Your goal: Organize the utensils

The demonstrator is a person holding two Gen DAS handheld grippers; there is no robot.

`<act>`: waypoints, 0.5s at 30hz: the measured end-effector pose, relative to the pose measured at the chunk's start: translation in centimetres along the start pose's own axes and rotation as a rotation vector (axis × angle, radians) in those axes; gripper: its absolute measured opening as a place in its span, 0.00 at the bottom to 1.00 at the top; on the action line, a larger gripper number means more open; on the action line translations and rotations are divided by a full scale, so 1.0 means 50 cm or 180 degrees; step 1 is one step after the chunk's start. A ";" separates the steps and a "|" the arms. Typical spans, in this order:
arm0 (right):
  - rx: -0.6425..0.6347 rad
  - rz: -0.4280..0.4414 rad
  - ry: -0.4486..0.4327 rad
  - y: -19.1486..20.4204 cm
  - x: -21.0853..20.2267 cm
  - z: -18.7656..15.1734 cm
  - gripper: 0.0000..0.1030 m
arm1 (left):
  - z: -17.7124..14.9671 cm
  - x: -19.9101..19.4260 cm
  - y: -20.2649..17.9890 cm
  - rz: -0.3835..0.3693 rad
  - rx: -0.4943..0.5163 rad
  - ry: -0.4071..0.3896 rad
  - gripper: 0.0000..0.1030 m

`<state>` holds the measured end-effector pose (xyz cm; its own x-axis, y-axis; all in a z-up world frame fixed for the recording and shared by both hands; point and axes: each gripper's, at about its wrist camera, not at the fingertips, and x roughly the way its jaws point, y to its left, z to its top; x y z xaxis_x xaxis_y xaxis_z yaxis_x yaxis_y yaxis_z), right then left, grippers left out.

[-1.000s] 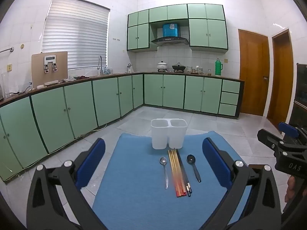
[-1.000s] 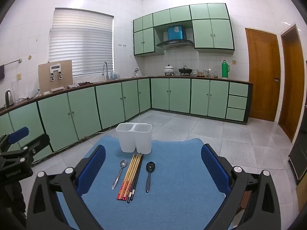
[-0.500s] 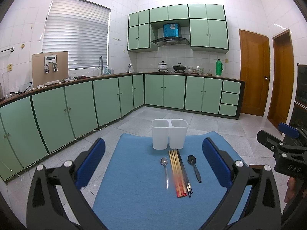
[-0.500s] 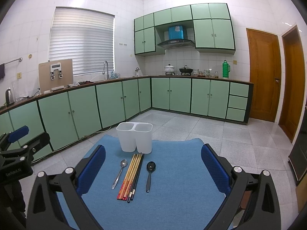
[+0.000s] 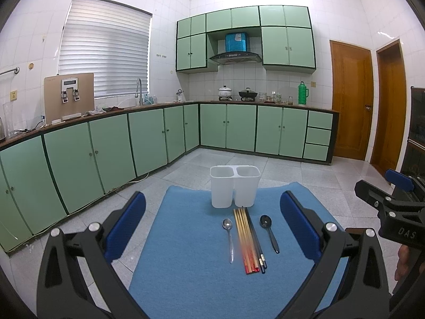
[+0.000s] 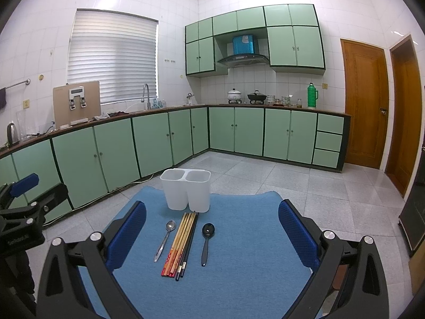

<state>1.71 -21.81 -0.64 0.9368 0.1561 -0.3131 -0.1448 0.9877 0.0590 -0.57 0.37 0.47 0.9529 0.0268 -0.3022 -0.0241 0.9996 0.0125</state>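
Left wrist view alone shows a fingertip at 4 o'clock, under the right gripper [image 5: 390, 199]. On the blue mat [image 6: 239, 279]: steel spoon [image 6: 165, 239], chopsticks [image 6: 180, 244], black spoon [image 6: 206, 242], all at 6 o'clock of the white two-compartment holder [image 6: 186, 190], both compartments empty. Left gripper [image 5: 212, 226] and right gripper fingers wide apart, holding nothing.

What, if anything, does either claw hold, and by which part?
Nothing. The left claw and right claw are open above the mat; spoons and chopsticks lie untouched.
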 end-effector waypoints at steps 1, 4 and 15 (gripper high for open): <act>0.0004 -0.0001 0.0003 0.001 0.001 -0.001 0.94 | 0.001 0.000 0.001 0.0000 0.0001 -0.0001 0.95; 0.0010 -0.0005 0.0004 -0.002 0.001 0.000 0.94 | -0.002 0.002 -0.004 0.0003 0.0001 -0.0003 0.95; 0.0011 -0.0005 0.0008 -0.004 0.003 -0.002 0.94 | -0.004 0.003 -0.007 0.0010 0.0009 -0.0009 0.95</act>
<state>1.85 -21.96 -0.80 0.9362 0.1544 -0.3157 -0.1421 0.9879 0.0618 -0.47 0.02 0.22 0.9536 0.0299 -0.2996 -0.0263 0.9995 0.0161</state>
